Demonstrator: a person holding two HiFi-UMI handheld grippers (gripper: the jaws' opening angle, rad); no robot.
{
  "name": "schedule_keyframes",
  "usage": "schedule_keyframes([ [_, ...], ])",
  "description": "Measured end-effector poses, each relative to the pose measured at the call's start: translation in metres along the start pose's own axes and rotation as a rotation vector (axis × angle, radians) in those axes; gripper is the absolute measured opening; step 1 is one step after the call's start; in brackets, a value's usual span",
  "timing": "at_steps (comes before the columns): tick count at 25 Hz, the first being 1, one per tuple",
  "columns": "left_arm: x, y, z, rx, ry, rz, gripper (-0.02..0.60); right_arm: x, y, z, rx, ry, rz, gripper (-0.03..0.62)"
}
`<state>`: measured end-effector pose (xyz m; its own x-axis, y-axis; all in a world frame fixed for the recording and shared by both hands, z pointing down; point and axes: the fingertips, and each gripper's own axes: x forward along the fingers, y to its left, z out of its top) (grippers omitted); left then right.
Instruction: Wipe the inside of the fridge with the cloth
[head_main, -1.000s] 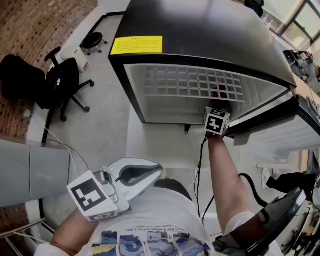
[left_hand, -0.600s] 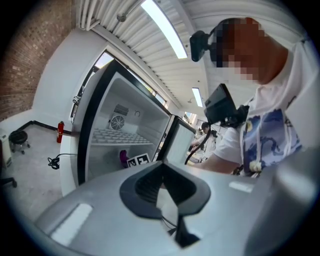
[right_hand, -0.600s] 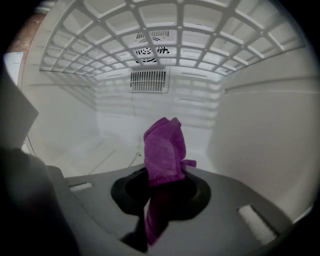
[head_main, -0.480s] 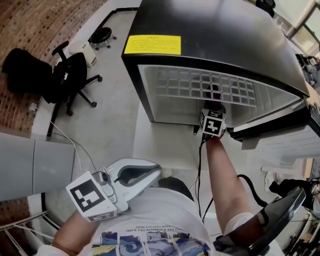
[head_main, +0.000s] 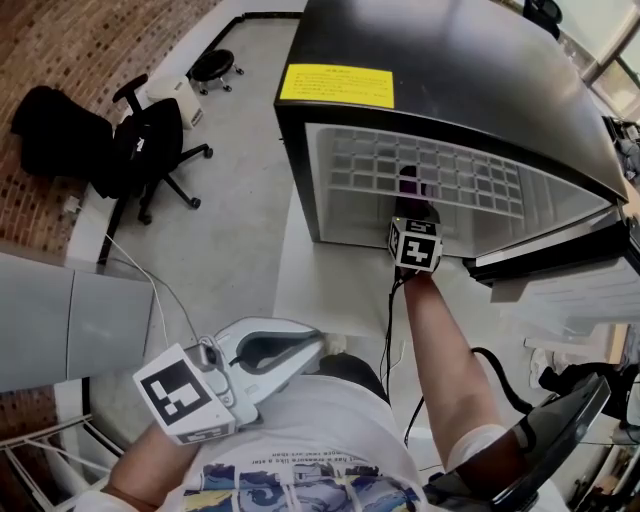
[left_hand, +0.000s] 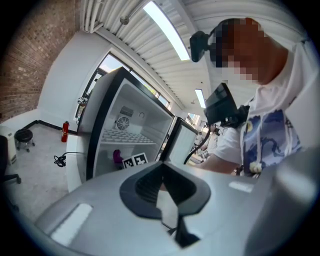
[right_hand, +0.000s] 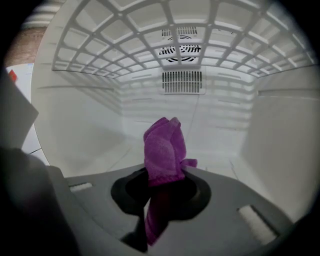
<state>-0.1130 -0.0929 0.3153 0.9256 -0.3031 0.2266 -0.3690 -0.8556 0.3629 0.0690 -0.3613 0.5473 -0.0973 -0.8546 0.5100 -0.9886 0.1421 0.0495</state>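
Fridge: one black fridge is seen from above on the floor, its one door swung open and its white inside exposed.
Label: one yellow label is stuck on the fridge's top, near the front edge.
Shelf: one white grid shelf is fitted high inside the fridge.
Vents: two are counted on the fridge's back wall, one round fan grille above the shelf and one rectangular slotted vent just below it.
Cloth: one purple cloth is held bunched and upright inside the fridge, under the shelf and above the fridge's white floor; no touch with any wall can be made out.
Right gripper: the right gripper is reached into the fridge's opening, its jaws pinched on the cloth, whose lower end hangs down between them.
Left gripper: the left gripper is held well back from the fridge, close to the person's chest, its jaws pressed together with nothing between them.
Arm: one bare forearm is stretched from the person to the fridge's opening.
Cable: one black cable is trailed down across the floor in front of the fridge.
Seating: one black office chair and one round stool are stood on the floor beside the fridge, on the side away from the door.
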Motion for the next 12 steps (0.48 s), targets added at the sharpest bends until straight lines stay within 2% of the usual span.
schedule_keyframes([
  [7,-0.019,0.004,-0.002,-0.014,-0.014,0.038,0.008,0.007,0.046,0.009,0.011,-0.006,0.090,0.052],
  [12,-0.030,0.006,-0.005,-0.022,-0.024,0.065,0.008,0.010,0.082,0.015,0.045,-0.012,0.185,0.052],
])
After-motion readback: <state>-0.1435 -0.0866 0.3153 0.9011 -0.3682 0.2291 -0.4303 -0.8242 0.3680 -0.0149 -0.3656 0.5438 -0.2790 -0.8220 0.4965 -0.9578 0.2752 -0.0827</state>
